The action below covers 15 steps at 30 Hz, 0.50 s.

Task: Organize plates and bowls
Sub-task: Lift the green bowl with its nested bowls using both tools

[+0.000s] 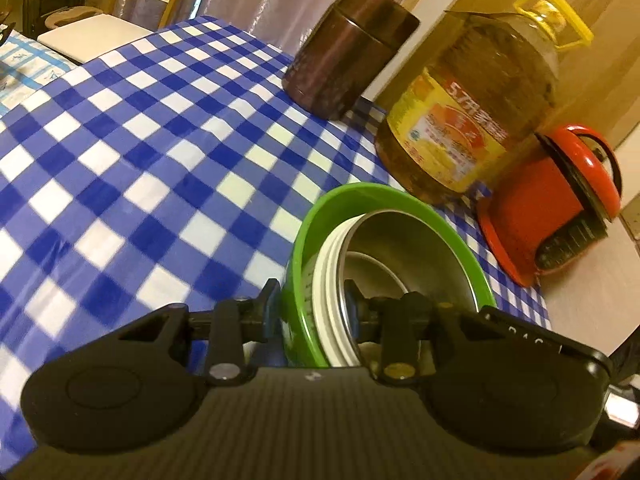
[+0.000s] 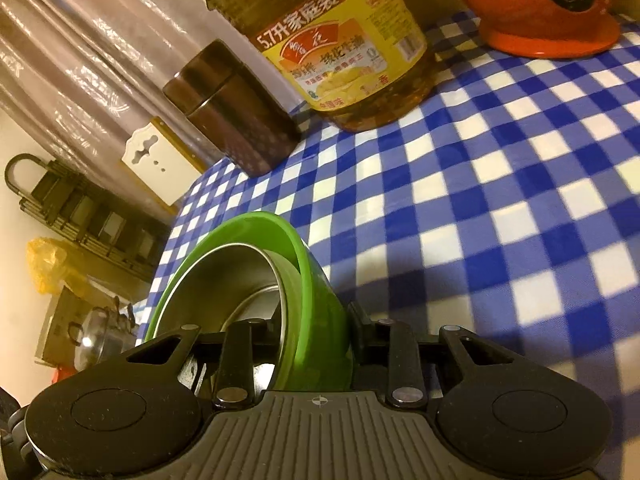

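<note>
A green bowl [image 1: 310, 236] holds a steel bowl with a white ribbed rim [image 1: 404, 248] nested in it. My left gripper [image 1: 312, 308] is shut on the near rims of both, one finger outside the green wall and one inside the steel bowl. In the right wrist view the same green bowl [image 2: 310, 276] with the steel bowl [image 2: 224, 280] inside is clamped by my right gripper [image 2: 316, 336] on the opposite rim. The stack is held above the blue checked tablecloth [image 1: 132, 160].
A dark brown canister [image 1: 348, 52], a large oil bottle with yellow label [image 1: 468, 120] and an orange appliance [image 1: 548, 200] stand along the table's far side by the wall. Past the table edge in the right wrist view are a folded ladder [image 2: 80, 208] and a pot [image 2: 100, 336].
</note>
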{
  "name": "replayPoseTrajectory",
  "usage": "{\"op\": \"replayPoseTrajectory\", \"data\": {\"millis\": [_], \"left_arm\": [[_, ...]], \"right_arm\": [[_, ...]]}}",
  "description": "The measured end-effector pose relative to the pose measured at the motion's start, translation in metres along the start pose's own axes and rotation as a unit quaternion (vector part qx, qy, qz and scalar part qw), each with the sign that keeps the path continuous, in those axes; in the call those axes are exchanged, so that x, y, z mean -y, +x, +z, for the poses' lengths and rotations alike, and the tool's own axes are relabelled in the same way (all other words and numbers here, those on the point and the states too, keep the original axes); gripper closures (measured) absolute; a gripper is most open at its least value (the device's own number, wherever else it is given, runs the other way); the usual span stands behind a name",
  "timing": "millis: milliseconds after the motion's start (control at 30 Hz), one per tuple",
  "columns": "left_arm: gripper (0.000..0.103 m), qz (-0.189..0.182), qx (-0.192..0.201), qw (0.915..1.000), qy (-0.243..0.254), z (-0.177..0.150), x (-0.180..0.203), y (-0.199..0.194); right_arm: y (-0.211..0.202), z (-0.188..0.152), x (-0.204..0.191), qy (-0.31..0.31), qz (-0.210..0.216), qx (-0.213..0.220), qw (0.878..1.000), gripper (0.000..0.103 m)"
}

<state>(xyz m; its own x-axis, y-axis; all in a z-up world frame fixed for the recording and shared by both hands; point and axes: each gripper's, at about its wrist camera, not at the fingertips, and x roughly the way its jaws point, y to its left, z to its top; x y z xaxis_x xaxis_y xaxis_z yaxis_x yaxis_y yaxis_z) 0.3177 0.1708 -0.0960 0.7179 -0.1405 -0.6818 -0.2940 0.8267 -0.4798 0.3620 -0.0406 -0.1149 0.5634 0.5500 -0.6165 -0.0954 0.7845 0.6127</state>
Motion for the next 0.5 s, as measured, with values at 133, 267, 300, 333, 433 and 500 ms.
{"op": "replayPoseTrajectory", "data": {"millis": [133, 267, 300, 333, 433, 500], "left_arm": [[0.074, -0.008, -0.010, 0.9999, 0.005, -0.019, 0.011, -0.017], [0.074, -0.018, -0.026, 0.9995, 0.010, -0.044, 0.023, -0.031], [0.074, -0.020, -0.031, 0.9992, 0.011, -0.050, 0.026, -0.035], [0.074, -0.022, -0.037, 0.9990, 0.012, -0.058, 0.030, -0.038], [0.074, -0.030, -0.055, 0.9979, 0.015, -0.079, 0.039, -0.047], [0.074, -0.034, -0.064, 0.9972, 0.020, -0.092, 0.046, -0.053]], "right_arm": [[-0.030, -0.011, 0.005, 0.001, -0.008, 0.002, 1.000, 0.073], [-0.063, -0.027, 0.017, 0.010, -0.021, 0.004, 1.000, 0.073], [-0.072, -0.033, 0.020, 0.015, -0.025, 0.006, 1.000, 0.073], [-0.081, -0.038, 0.024, 0.017, -0.030, 0.007, 0.999, 0.073], [-0.105, -0.051, 0.035, 0.028, -0.042, 0.011, 0.999, 0.073], [-0.123, -0.061, 0.043, 0.041, -0.051, 0.014, 0.998, 0.073]]}}
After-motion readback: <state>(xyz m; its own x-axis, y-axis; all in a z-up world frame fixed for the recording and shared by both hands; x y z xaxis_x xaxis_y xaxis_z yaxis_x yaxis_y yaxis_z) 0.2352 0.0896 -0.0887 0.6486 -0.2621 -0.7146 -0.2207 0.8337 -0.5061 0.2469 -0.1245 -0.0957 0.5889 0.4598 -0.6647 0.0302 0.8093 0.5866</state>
